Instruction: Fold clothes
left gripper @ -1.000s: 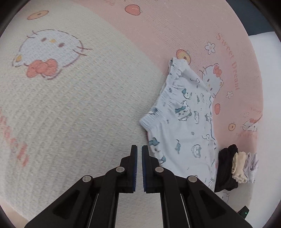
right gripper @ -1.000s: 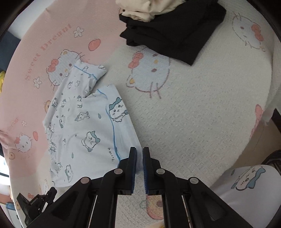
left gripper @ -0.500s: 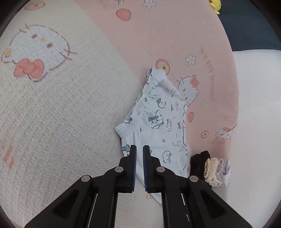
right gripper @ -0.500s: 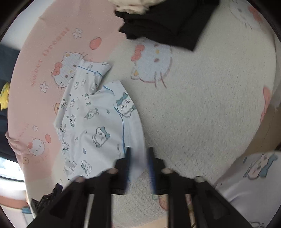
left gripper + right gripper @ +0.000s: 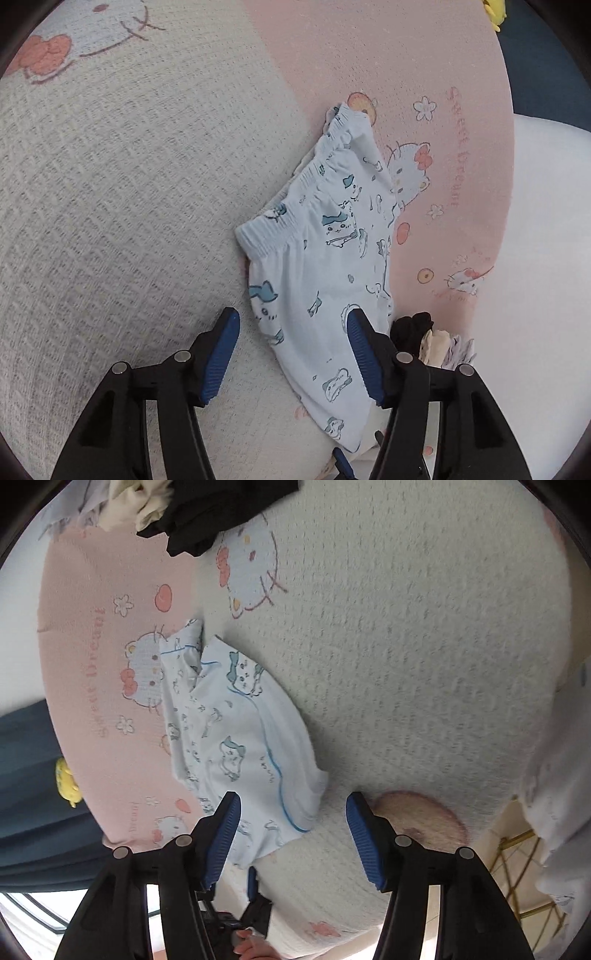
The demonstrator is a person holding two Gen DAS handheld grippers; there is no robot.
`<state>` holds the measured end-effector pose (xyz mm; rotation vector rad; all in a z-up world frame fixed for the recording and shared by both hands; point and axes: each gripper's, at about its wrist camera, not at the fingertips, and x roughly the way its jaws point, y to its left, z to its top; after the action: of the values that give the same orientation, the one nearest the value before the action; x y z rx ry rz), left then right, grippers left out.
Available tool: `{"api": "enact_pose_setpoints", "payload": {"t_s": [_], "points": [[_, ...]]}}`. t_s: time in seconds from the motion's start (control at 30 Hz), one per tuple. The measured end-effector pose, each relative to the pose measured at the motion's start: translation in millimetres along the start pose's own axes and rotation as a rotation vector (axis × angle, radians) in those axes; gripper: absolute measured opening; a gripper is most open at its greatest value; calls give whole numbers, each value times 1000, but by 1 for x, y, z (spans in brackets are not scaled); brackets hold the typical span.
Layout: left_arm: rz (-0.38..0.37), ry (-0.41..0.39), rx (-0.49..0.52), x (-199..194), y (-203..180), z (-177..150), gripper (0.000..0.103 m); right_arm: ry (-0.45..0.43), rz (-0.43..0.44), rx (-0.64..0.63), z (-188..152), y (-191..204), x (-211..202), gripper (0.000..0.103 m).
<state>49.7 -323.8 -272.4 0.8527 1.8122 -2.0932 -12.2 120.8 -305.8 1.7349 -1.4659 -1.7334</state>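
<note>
Pale blue shorts (image 5: 314, 266) with a cartoon print and a gathered waistband lie flat on a cream and pink cat-print blanket (image 5: 110, 184). My left gripper (image 5: 291, 315) hovers over their near edge. Its jaws are opening, the cloth lies below the gap, and the pads press on nothing. In the right wrist view the same shorts (image 5: 236, 738) show their blue-piped leg hems. My right gripper (image 5: 293, 797) is opening too, with the hem corner under the gap near its left finger (image 5: 221, 830), not pinched. A hand (image 5: 251, 945) shows at the bottom.
A pile of folded clothes (image 5: 428, 336), black, cream and lilac, sits beyond the shorts, also at the top of the right wrist view (image 5: 207, 513). A yellow plush toy (image 5: 66, 782) lies off the blanket's edge. White printed cloth (image 5: 561, 775) hangs at the right above a gold wire rack (image 5: 517, 867).
Both grippers went from shut to open. Both came down closer to the shorts, and the right wrist view has rolled, so the shorts now lie right under the fingertips.
</note>
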Motion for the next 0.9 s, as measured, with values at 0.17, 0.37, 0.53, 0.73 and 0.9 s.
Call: {"api": "enact_pose_setpoints", "payload": {"t_s": [0.17,0.37,0.53,0.73,0.9], "points": [[-9,-15,-7,11,-5,12,58,8,84,32,8,0,14,64],[9,-27,29,23,-15,21,58,-15,106,-4,14,10,24,66],[21,-58,39,30,-20,23,58,-29,73,-74,15,20,28,66],[108,-89,105,32,-27,18,24,-54,-16,-191,11,39,36,58],[252,-112,201,33,-31,11,3,-87,-280,-482,1,68,50,10]]}}
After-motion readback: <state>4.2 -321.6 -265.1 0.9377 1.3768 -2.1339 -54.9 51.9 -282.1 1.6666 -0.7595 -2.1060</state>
